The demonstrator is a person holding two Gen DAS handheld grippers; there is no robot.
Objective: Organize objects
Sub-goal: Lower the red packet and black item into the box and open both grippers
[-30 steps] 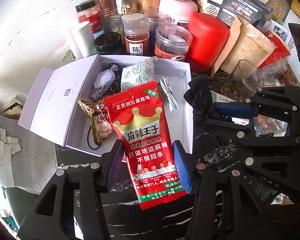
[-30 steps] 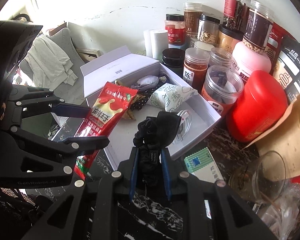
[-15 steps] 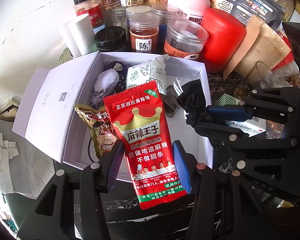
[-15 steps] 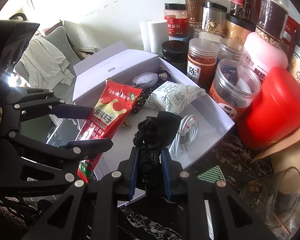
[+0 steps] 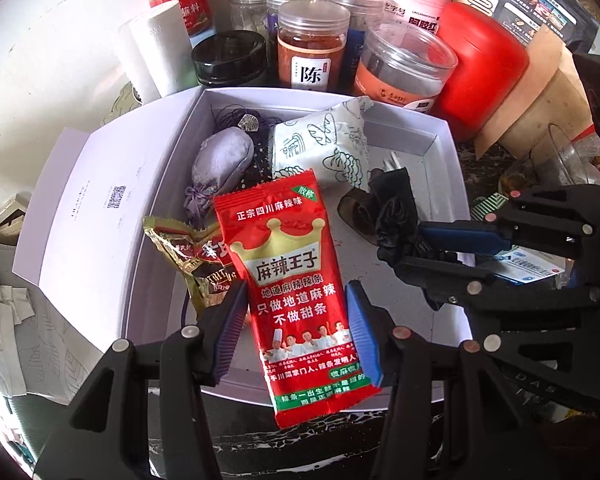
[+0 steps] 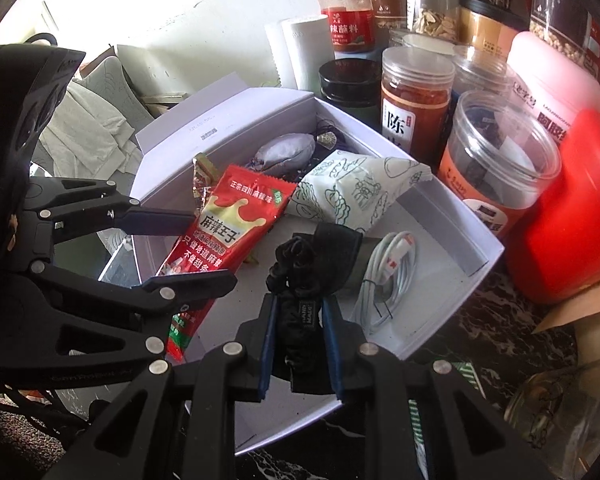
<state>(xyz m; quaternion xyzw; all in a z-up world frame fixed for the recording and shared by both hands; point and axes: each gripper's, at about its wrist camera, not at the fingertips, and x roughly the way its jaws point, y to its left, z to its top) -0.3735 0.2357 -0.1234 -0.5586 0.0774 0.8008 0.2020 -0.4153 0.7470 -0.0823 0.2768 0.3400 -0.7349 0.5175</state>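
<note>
My left gripper (image 5: pixel 296 320) is shut on a red snack packet (image 5: pixel 288 264) with a gold crown, held over the near part of the white open box (image 5: pixel 440 148). The same packet (image 6: pixel 228 228) shows in the right wrist view, slanting above the box floor. My right gripper (image 6: pixel 300 320) is shut on a bunched black fabric item (image 6: pixel 312 256), hanging over the box's middle; it appears at the right of the left wrist view as the black fabric (image 5: pixel 396 212). Inside the box lie a grey pouch (image 5: pixel 222 160), a patterned white packet (image 5: pixel 324 148), a gold-brown snack packet (image 5: pixel 196 256) and a coiled white cable (image 6: pixel 388 276).
Jars stand crowded behind the box: an orange-filled jar (image 5: pixel 312 48), a black-lidded jar (image 5: pixel 228 58), a wide clear jar (image 5: pixel 404 68). A red canister (image 5: pixel 480 76) and brown paper bag (image 5: pixel 540 92) stand at right. The box lid (image 5: pixel 84 208) lies open at left. A small green-striped box (image 6: pixel 468 376) lies on dark marble.
Both grippers have moved forward and down over the white box, each keeping its grip. The box and jars now look larger and nearer in both views.
</note>
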